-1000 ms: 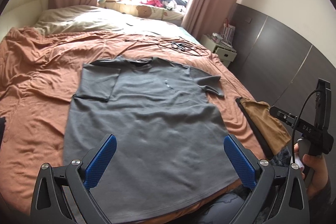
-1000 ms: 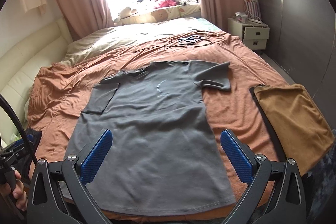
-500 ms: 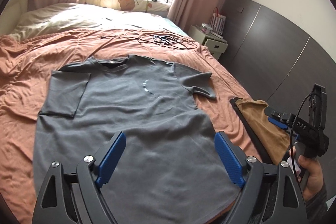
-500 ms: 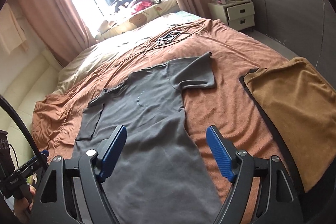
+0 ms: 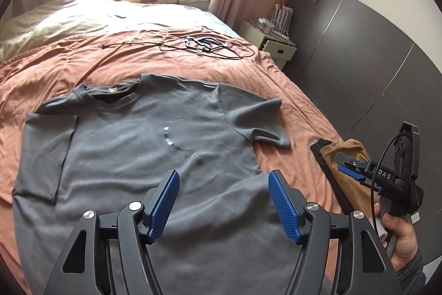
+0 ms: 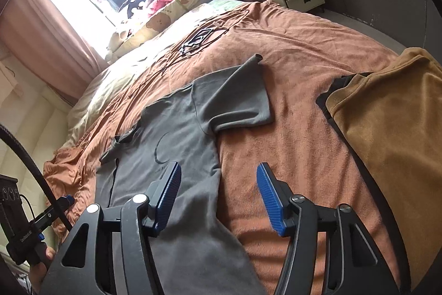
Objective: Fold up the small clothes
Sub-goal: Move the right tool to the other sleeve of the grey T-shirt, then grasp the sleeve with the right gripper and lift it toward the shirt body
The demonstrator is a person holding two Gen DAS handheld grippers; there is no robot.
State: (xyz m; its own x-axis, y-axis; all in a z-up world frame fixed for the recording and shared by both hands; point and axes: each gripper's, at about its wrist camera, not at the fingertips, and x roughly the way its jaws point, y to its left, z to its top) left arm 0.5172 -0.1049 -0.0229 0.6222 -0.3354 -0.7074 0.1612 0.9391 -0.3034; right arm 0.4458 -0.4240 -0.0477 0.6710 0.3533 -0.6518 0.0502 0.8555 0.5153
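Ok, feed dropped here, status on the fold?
Both grippers, left and right, closing, empty. Grey T-shirt flat, unfolded. Nothing blocking.

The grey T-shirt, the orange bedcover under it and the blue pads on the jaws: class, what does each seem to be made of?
Grey T-shirt: probably soft matte cotton-type knit; it lies limp with fine creases. Orange bedcover: looks like a napped, towel-like fabric, fuzzy and rumpled. Blue pads: seemingly ribbed rubber or plastic; fine grooves show, exact material unclear.

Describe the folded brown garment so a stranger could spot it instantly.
Start at the bed with the rust-orange blanket. A grey T-shirt lies spread flat in its middle; the brown garment sits at the bed's edge beside the shirt's unfolded sleeve. It alone is folded, tan, atop something black.
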